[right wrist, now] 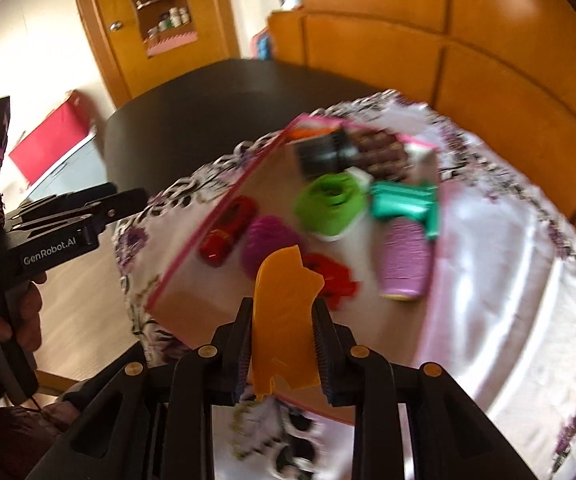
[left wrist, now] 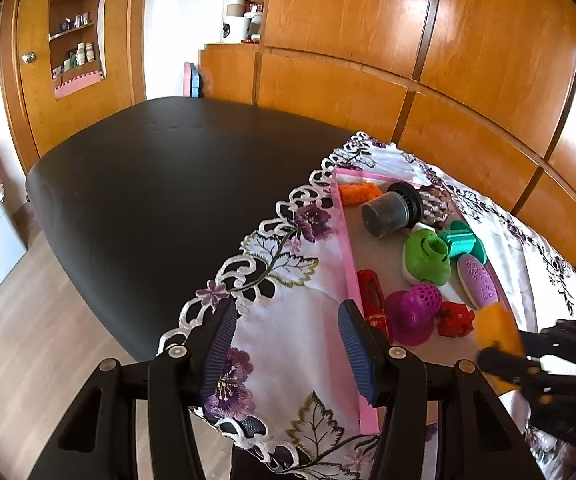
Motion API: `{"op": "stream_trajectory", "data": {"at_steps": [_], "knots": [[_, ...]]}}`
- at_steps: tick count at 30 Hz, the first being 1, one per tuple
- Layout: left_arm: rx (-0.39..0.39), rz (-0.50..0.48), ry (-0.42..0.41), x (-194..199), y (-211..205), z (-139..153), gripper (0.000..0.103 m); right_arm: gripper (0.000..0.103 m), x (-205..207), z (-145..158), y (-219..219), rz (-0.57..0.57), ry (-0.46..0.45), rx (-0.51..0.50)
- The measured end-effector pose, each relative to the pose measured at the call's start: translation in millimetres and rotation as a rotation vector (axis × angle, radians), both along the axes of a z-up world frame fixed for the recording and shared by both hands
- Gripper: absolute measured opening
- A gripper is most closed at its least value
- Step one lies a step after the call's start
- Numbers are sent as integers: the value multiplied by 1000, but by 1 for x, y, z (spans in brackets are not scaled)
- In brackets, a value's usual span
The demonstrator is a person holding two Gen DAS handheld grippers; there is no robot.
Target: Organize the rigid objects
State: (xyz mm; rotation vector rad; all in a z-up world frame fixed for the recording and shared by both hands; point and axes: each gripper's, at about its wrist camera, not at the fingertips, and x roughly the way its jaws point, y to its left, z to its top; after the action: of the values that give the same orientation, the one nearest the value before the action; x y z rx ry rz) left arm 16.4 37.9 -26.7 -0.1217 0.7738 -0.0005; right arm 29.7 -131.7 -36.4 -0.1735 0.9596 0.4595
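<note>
The orange flat piece [right wrist: 286, 320] stands upright between the two fingers of the right gripper [right wrist: 284, 344], which is closed on both its side edges; its notched top rises above the fingertips. It hangs over the near end of the pink tray [right wrist: 216, 216], just before the red block [right wrist: 334, 276] and the magenta perforated ball [right wrist: 266, 244]. In the left wrist view the same piece [left wrist: 498, 328] appears blurred at the right gripper's black fingers, above the tray's near right part.

Further in the tray lie the red car [right wrist: 228, 232], the green cap [right wrist: 332, 204], the teal part [right wrist: 406, 206], the lilac oval piece [right wrist: 404, 264] and the black cylinder [right wrist: 324, 154].

The left gripper [left wrist: 288, 356] is wide open and holds nothing; it hovers over the embroidered cloth [left wrist: 288, 280], with its right finger near the tray's left wall [left wrist: 348, 260]. To the left of the cloth, the black table [left wrist: 160, 184] is bare up to its rounded edge. A wooden cabinet wall [left wrist: 408, 60] stands close behind the table.
</note>
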Motion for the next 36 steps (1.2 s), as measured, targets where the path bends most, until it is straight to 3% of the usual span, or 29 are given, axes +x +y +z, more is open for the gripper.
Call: {"op": "stream_trajectory", "data": {"at_steps": [7,13,18,24,36], "knots": [[-2,-18,10,-1,-4,-5,54,28,16,-43,14,-22,57,-85],[-2,-43,18,-1,-12,-8,54,27,18,-41,4,-69,0,-108],[10,-67,15,-3,-21,-7,55,38,18,-39,0,-64,11,-62],[20,-71,15,-4,-27,-6,56,40,18,-37,-5,-89,38,-34],[55,-63,-15,-10,-39,3,70,42,-2,-21,-16,-139,-31,-15]]}}
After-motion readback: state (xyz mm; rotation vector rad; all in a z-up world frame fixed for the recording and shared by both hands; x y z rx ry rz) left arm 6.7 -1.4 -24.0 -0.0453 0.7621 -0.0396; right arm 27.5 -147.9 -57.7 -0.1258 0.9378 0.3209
